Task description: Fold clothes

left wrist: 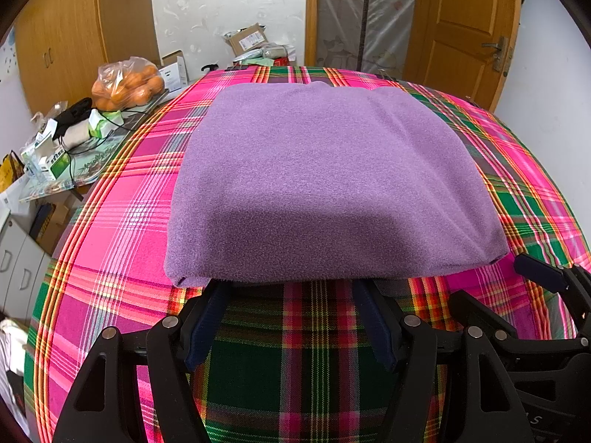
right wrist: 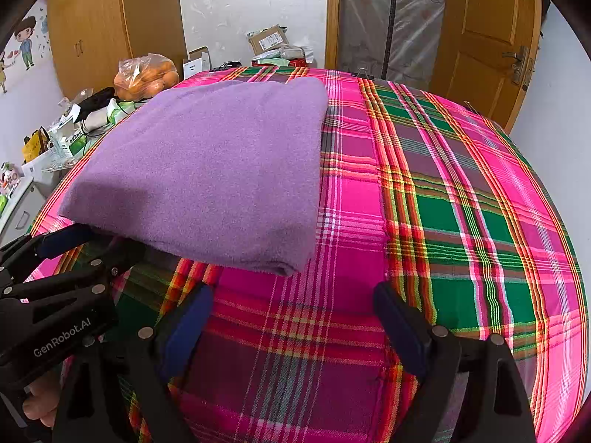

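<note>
**Both grippers spread at the near edge of a folded purple garment**

On the far left, a cluttered side table (left wrist: 74,155) carries small green-and-white boxes (left wrist: 55,158) and a plastic bag of oranges (left wrist: 127,85), with wooden cabinets behind.

The left gripper (left wrist: 291,289) points forward, low over the plaid cloth (left wrist: 122,221) that covers the work surface. Its two blue-padded fingers (left wrist: 207,325) stand wide apart, released, and their tips reach the near hem of the folded purple garment (left wrist: 325,177), where the fabric hides them; whether they lie under the hem or only touch it cannot be told. In the right wrist view this same gripper comes in from the left, level with the surface, with part of the person's hand (right wrist: 40,398) visible beneath its black body.

The garment lies flat as a neat rectangular pack in the middle of the cloth, its folded edges squared.

The right gripper (right wrist: 291,302) sits to the right of the left one, aimed forward over bare plaid just beside the garment's near right corner. Its fingers (right wrist: 402,332) are also spread wide, holding nothing and touching no fabric.

At the far right, a wooden door (right wrist: 487,37) stands behind the table.
</note>
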### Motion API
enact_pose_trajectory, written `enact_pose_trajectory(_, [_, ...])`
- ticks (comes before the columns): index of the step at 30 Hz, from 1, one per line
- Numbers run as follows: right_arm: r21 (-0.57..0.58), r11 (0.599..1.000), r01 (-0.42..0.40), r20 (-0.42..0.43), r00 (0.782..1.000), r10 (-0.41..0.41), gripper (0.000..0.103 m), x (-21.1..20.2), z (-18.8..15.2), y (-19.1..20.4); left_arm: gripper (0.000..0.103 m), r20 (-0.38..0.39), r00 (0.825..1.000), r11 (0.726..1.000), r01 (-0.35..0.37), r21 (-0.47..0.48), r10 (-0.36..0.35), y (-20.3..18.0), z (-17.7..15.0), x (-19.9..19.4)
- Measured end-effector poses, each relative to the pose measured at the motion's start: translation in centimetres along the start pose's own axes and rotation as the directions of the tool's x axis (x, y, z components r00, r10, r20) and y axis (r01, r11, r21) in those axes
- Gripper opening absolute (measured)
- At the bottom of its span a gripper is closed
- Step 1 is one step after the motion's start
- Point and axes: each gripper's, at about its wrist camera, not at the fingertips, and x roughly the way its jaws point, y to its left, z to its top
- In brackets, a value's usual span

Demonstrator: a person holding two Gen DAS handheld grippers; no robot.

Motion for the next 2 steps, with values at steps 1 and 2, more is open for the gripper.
enact_pose_trajectory(1, [0.0,1.0,0.0,0.0,1.0,0.0,0.089,0.0,0.0,-0.01,0.07,0.0,1.0,1.0,0.0,0.0,0.0,0.01,0.0,0.0])
enact_pose_trajectory(2, [0.0,1.0,0.0,0.0,1.0,0.0,0.089,0.0,0.0,-0.01,0.07,0.0,1.0,1.0,0.0,0.0,0.0,0.02,0.0,0.0])
